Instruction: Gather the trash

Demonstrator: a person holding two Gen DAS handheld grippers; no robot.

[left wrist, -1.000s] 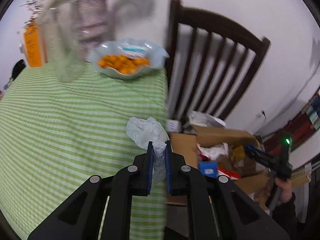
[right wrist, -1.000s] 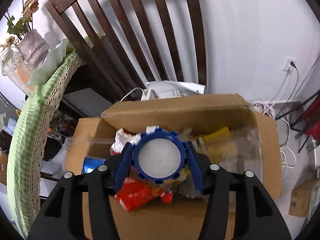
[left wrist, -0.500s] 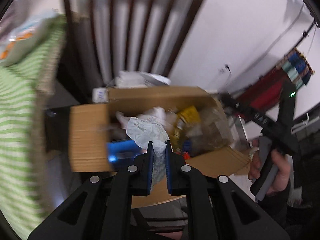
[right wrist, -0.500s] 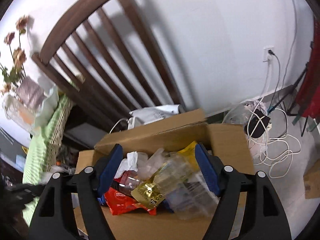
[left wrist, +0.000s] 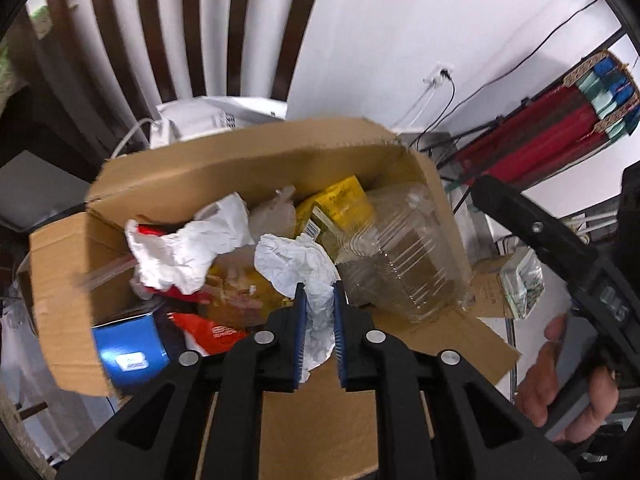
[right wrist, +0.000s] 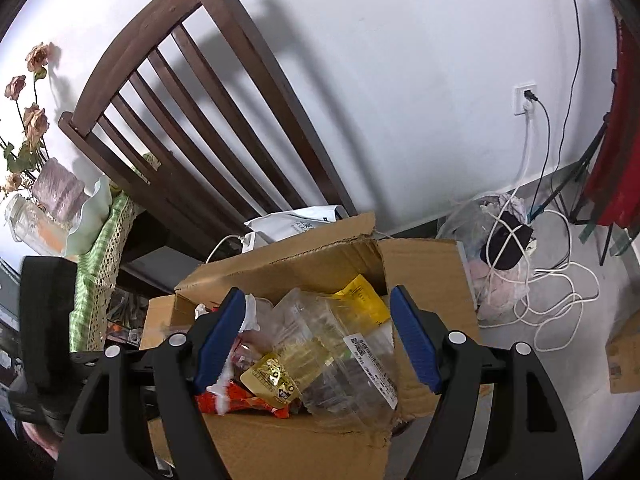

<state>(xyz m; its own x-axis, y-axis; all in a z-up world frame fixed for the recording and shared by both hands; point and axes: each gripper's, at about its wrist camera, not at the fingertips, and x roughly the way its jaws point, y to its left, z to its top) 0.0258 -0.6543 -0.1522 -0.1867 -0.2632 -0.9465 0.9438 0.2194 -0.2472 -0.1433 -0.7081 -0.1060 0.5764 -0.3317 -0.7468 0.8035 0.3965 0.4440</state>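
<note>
An open cardboard box (left wrist: pixel 248 160) holds trash: a clear plastic container (left wrist: pixel 400 256), a yellow packet (left wrist: pixel 336 204), crumpled white paper (left wrist: pixel 188 248), a red wrapper (left wrist: pixel 212 332) and a blue carton (left wrist: pixel 128 344). My left gripper (left wrist: pixel 318 300) points steeply down over the box. A crumpled white tissue (left wrist: pixel 292 260) sits between its blue pads and touches both, while the jaws are opening. My right gripper (right wrist: pixel 316 332) hangs over the same box (right wrist: pixel 288 268), wide open, with nothing held. Below it lies the clear container (right wrist: pixel 336 340).
A dark wooden chair (right wrist: pixel 192 120) stands behind the box against the white wall. The green-striped table edge (right wrist: pixel 100 248) with a vase and bowl is at left. Cables and a plastic bag (right wrist: pixel 504 248) lie on the floor to the right. A hand (left wrist: pixel 560 380) holds the right gripper's handle.
My left gripper carried the tissue from over the table to above the box, tilted down, and its jaws parted a little. My right gripper released a blue-rimmed round item and drew back.
</note>
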